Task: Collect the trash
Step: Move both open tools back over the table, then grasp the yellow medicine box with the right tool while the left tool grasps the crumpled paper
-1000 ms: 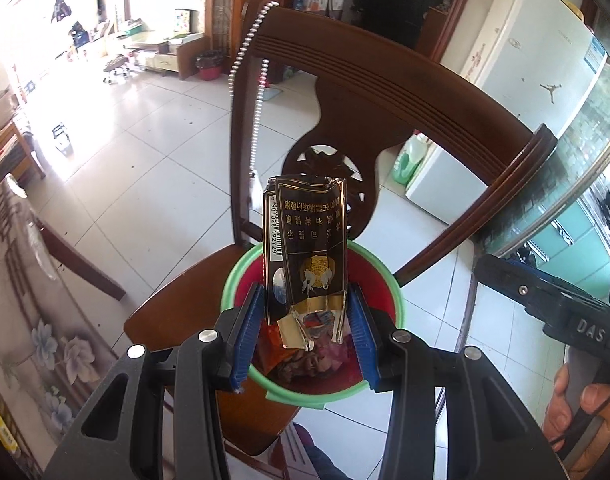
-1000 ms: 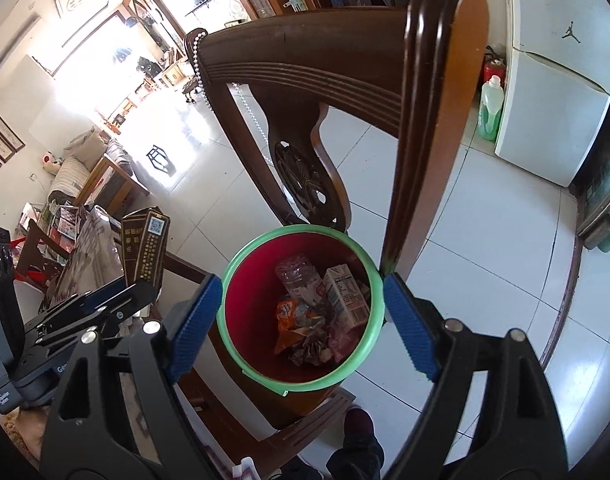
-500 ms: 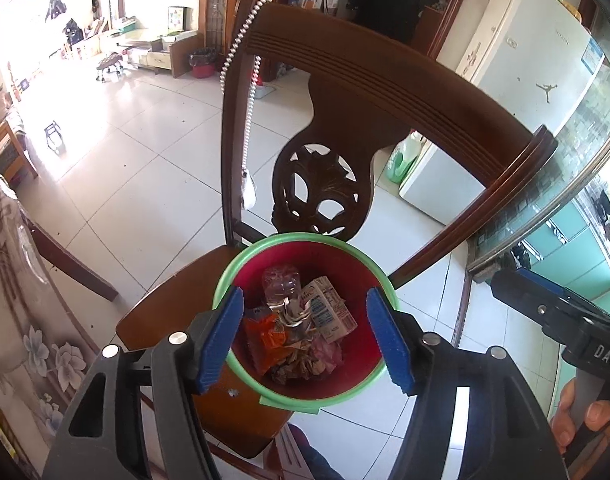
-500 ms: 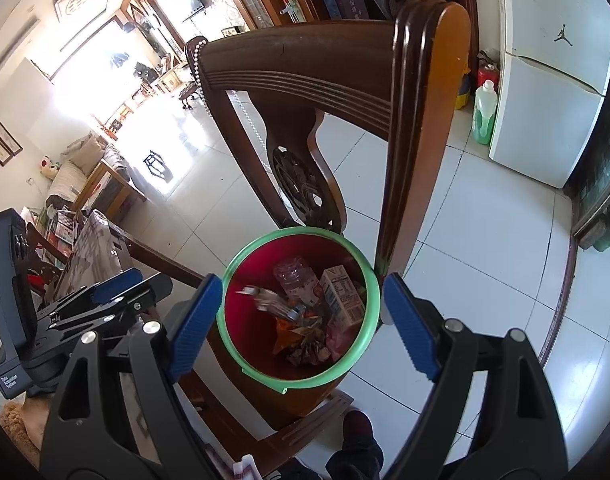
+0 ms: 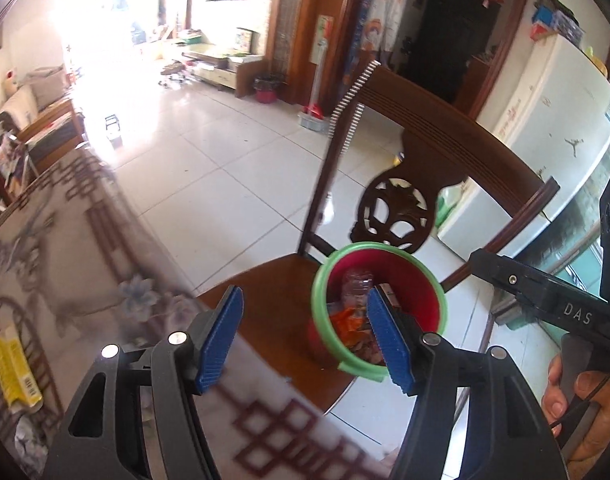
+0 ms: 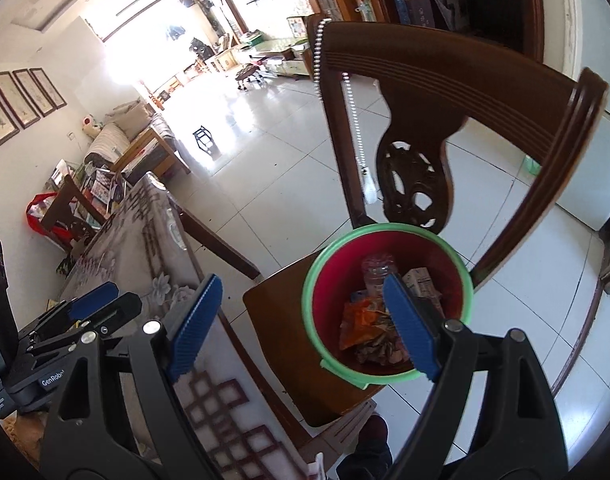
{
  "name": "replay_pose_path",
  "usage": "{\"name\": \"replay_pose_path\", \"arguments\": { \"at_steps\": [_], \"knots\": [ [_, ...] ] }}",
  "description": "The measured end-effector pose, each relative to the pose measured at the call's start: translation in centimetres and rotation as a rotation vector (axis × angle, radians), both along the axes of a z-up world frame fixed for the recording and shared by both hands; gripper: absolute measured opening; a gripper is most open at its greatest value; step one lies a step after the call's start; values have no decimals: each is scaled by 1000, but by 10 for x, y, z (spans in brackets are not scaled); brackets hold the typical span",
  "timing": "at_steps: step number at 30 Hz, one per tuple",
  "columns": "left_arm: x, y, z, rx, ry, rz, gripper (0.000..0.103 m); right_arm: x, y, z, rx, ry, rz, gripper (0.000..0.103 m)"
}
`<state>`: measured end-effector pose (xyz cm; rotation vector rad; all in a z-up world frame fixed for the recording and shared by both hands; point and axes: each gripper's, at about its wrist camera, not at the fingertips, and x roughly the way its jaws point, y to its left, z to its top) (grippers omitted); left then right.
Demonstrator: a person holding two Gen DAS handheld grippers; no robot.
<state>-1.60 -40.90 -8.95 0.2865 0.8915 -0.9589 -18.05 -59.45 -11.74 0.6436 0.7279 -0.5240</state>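
Note:
A red bin with a green rim (image 5: 433,280) (image 6: 317,272) stands on a dark wooden chair (image 5: 273,280) and holds several wrappers, a crushed bottle and a small carton. My left gripper (image 5: 305,336) is open and empty, over the table edge just left of the bin. My right gripper (image 6: 301,324) is open and empty, its right finger over the bin. A yellow box (image 5: 15,364) lies on the patterned tablecloth at the far left, with crumpled trash (image 5: 25,440) below it.
The table with the patterned cloth (image 5: 65,248) (image 6: 153,240) fills the lower left. The chair back (image 6: 445,80) rises behind the bin, with a bead string (image 6: 351,120) hanging on it. A white fridge (image 5: 545,128) stands at the right. Tiled floor lies beyond.
The left gripper opened and dropped the dark packet into the bin, then swung left toward the table. The right gripper also shifted left, still open.

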Motion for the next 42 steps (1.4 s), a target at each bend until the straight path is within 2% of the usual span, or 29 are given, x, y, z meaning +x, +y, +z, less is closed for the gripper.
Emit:
{"name": "replay_pose_path", "arguments": {
  "at_steps": [6, 15, 26, 31, 35, 42],
  "knots": [
    [32, 85, 3, -18, 0, 138, 61, 49, 57, 8, -19, 2, 116, 82],
    [78, 213, -8, -17, 13, 355, 61, 102, 147, 19, -46, 2, 252, 83],
    [110, 351, -59, 59, 94, 612, 63, 145, 235, 15, -49, 35, 391, 84],
    [113, 382, -93, 110, 156, 647, 64, 159, 269, 10, -46, 51, 440, 84],
    [118, 391, -119, 147, 200, 638, 65, 165, 290, 6, -45, 65, 463, 84],
    [134, 381, -136, 159, 212, 595, 65, 168, 308, 4, -54, 91, 462, 84]
  ]
}}
